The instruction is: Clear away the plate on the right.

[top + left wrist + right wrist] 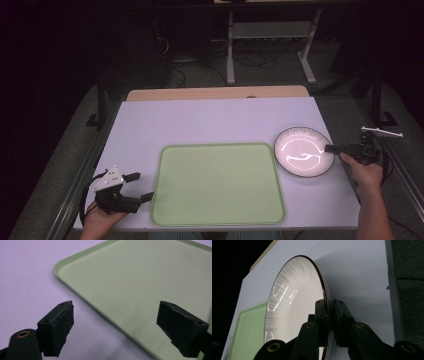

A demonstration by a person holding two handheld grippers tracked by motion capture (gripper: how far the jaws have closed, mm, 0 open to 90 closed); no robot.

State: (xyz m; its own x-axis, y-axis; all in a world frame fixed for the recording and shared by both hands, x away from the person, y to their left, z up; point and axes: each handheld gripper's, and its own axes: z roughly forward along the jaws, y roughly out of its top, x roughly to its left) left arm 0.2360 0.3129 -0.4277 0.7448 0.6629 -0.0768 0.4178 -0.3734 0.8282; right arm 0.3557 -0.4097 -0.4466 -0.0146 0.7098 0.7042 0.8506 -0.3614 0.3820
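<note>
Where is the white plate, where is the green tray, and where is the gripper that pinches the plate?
white plate (302, 151): high view, middle of its shiny inside.
green tray (217, 182): high view, its flat bare floor.
right gripper (330, 315): right gripper view, between its fingertips, shut on the plate's rim.

Plate (303, 151) looking glazed ceramic, glossy, throwing bright glare, fine ribbed lines showing toward dark rim. Tray (218, 184) looking smooth plastic, pale green, satin sheen. Worktop (215, 120) appearing matt, smooth, with wood strip showing along far edge. Claw pads (59, 327) appearing matt black rubber, edges chipped.
</note>
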